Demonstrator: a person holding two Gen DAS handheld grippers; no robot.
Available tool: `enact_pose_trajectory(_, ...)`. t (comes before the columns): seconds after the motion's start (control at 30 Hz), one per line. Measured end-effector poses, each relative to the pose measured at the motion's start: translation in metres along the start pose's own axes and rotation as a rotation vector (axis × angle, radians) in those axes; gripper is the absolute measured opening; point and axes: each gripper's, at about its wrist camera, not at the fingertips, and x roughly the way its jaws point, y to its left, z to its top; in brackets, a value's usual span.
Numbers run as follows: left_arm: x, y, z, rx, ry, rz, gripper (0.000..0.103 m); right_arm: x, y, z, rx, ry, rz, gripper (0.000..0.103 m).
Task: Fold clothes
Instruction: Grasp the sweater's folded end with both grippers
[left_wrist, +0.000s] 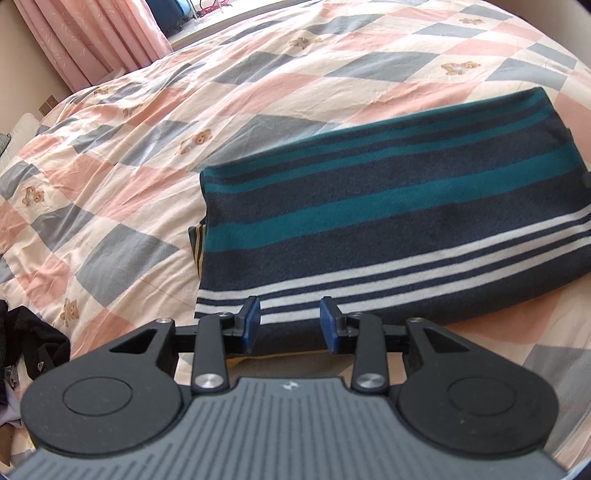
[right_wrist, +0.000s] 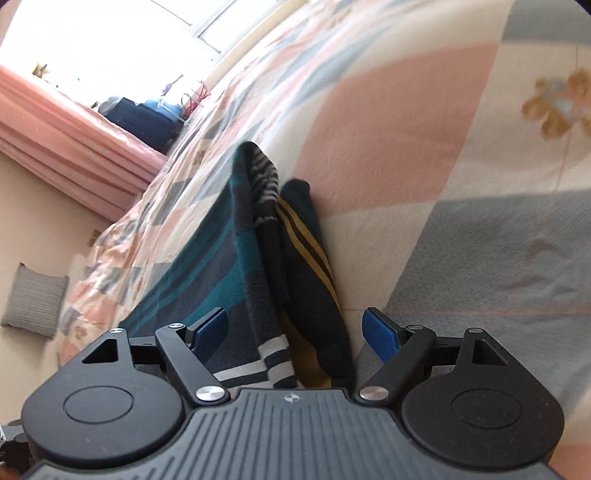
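A folded striped garment (left_wrist: 388, 229), navy with teal and white bands, lies flat on the patchwork quilt (left_wrist: 184, 110). My left gripper (left_wrist: 290, 323) is open at its near white-striped edge, with cloth seen between the blue pads but not pinched. The right wrist view is rolled sideways: the same garment (right_wrist: 236, 258) shows edge-on with yellow-striped inner layers (right_wrist: 310, 251). My right gripper (right_wrist: 295, 336) stands wide open around that stacked edge, with neither pad pressing on it.
Dark clothes (left_wrist: 29, 343) are heaped at the quilt's near left. Pink curtains (left_wrist: 92, 40) and a dark suitcase (right_wrist: 144, 118) stand past the far side of the bed. A grey cushion (right_wrist: 35, 299) lies by the wall.
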Motion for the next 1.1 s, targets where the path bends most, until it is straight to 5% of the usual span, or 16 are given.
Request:
enact_pose_trajectory(0.23, 0.003, 0.009, 0.009, -0.026, -0.022, -0.028, 0.033, 0.019, -0.021, 0.002, 0.006, 0.031, 0.146, 0.064)
enact_pose_trajectory(0.3, 0.005, 0.015, 0.011, -0.038, -0.039, -0.044, 0.033, 0.023, -0.024, 0.003, -0.004, 0.062, 0.189, 0.046)
enact_pose_trajectory(0.5, 0.020, 0.036, 0.019, -0.064, -0.086, -0.112, 0.032, 0.024, -0.031, 0.002, 0.028, 0.027, 0.176, 0.048)
enact_pose_trajectory(0.67, 0.049, 0.044, 0.022, -0.038, -0.094, -0.189, 0.032, 0.022, -0.012, 0.004, 0.085, 0.037, 0.038, 0.030)
enact_pose_trajectory(0.8, 0.092, 0.040, 0.015, 0.027, -0.007, -0.236, 0.033, 0.018, 0.034, 0.009, 0.067, 0.053, -0.185, 0.025)
enact_pose_trajectory(0.97, 0.093, 0.058, 0.013, 0.041, -0.041, -0.319, 0.034, 0.025, 0.150, 0.008, -0.221, 0.040, -0.517, 0.025)
enact_pose_trajectory(1.1, 0.079, 0.103, 0.012, -0.064, -0.082, -0.396, 0.033, 0.041, 0.257, -0.025, -0.533, -0.027, -0.616, 0.022)
